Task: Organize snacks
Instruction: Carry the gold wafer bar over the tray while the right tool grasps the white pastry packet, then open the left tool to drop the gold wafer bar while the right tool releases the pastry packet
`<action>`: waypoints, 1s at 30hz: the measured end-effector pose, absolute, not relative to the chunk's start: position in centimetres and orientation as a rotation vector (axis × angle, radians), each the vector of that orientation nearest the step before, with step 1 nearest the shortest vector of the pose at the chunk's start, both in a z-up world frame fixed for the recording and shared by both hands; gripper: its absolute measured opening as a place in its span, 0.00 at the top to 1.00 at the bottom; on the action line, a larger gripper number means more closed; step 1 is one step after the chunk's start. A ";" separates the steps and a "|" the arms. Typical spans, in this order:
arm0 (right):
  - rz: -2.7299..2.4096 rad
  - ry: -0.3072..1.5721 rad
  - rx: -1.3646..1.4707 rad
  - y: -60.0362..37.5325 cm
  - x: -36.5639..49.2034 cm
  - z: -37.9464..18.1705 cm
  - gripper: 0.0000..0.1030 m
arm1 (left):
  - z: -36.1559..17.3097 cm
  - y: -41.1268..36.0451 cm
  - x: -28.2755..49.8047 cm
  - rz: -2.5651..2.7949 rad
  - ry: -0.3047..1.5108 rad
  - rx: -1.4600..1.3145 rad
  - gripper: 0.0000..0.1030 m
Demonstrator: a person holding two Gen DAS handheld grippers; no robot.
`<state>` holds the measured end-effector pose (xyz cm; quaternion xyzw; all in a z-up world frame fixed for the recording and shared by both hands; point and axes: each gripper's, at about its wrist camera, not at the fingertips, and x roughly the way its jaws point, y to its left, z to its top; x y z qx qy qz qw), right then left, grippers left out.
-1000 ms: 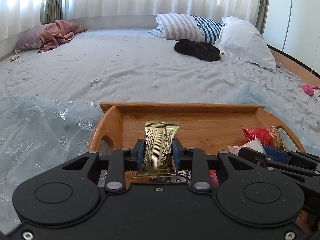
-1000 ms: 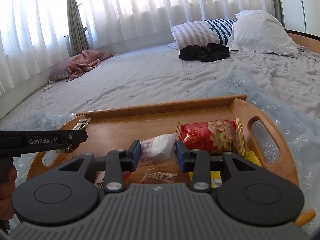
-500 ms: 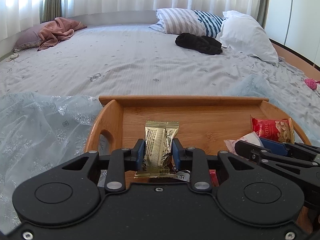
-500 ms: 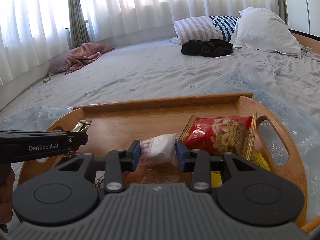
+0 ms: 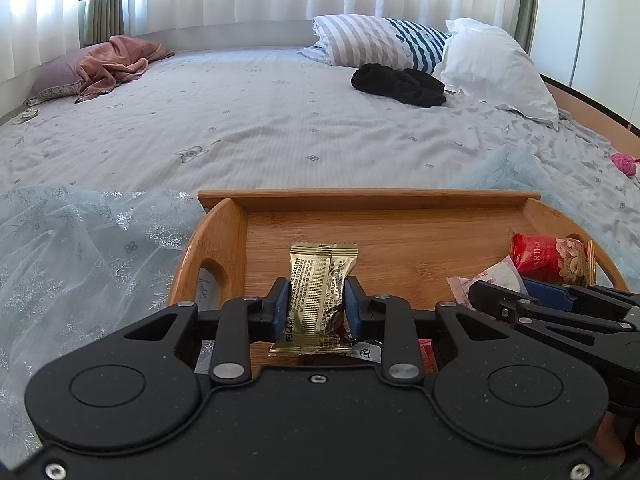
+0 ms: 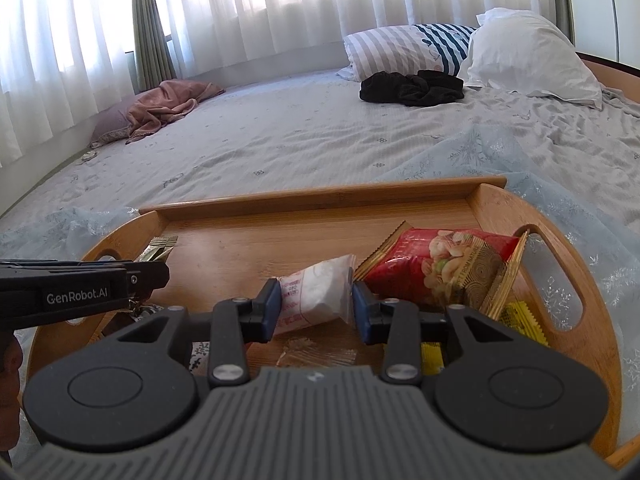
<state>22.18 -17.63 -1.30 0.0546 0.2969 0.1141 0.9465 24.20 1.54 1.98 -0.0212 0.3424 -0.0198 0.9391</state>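
Both grips look unchanged from a second ago: your left gripper (image 5: 315, 305) pinches the gold foil snack bar (image 5: 318, 300), your right gripper (image 6: 314, 307) the white plastic-wrapped snack (image 6: 316, 294), over the bamboo tray (image 6: 320, 200). Neither's placed yet.

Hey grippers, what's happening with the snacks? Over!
Left gripper shut on gold snack packet. Right gripper shut on white snack packet. Both over wooden tray. Nothing blocking.

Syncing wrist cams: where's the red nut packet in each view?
Left wrist: red nut packet far right, behind the right gripper.
Right wrist: packet right of centre, beside the white packet in that gripper.
Shared landmark: wooden tray.
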 end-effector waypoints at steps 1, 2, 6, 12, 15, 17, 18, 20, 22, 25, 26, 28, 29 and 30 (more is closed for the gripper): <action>0.232 0.605 0.110 -17.6 22.2 -1.3 0.59 | 1.9 1.5 24.2 -0.039 0.700 -0.041 0.73; 0.232 0.605 0.110 -17.6 22.2 -1.3 0.59 | 1.9 1.5 24.2 -0.038 0.701 -0.038 0.73; 0.232 0.604 0.110 -17.7 22.2 -1.3 0.57 | 1.7 1.4 24.3 -0.032 0.707 -0.031 0.73; 0.233 0.594 0.123 -18.0 21.7 -0.9 0.49 | 1.8 1.4 24.2 -0.030 0.725 -0.033 0.71; 0.237 0.584 0.129 -18.2 21.3 -0.6 0.47 | 1.9 1.5 23.9 -0.029 0.728 -0.030 0.62; 0.242 0.577 0.132 -18.3 20.9 -0.2 0.46 | 2.1 1.4 23.5 -0.029 0.730 -0.031 0.60; 0.243 0.572 0.131 -18.4 20.7 -0.1 0.44 | 2.2 1.4 23.3 -0.032 0.730 -0.030 0.57; 0.248 0.558 0.123 -18.4 20.1 0.4 0.37 | 2.6 1.5 22.7 -0.035 0.725 -0.025 0.50; 0.252 0.545 0.111 -18.4 19.6 0.7 0.37 | 3.0 1.4 22.0 -0.034 0.711 -0.016 0.39; 0.256 0.527 0.098 -18.4 18.6 1.3 0.34 | 3.6 1.5 20.9 -0.038 0.694 -0.011 0.26; 0.259 0.521 0.095 -18.5 18.3 1.5 0.33 | 3.9 1.5 20.4 -0.042 0.688 -0.009 0.25; 0.260 0.513 0.091 -18.6 17.6 1.8 0.33 | 4.3 1.5 19.5 -0.045 0.679 -0.002 0.20; 0.262 0.510 0.089 -18.6 17.3 2.0 0.32 | 4.5 1.5 19.1 -0.047 0.674 0.001 0.19; 0.265 0.507 0.087 -18.7 17.0 2.1 0.32 | 4.7 1.4 18.7 -0.049 0.669 0.003 0.16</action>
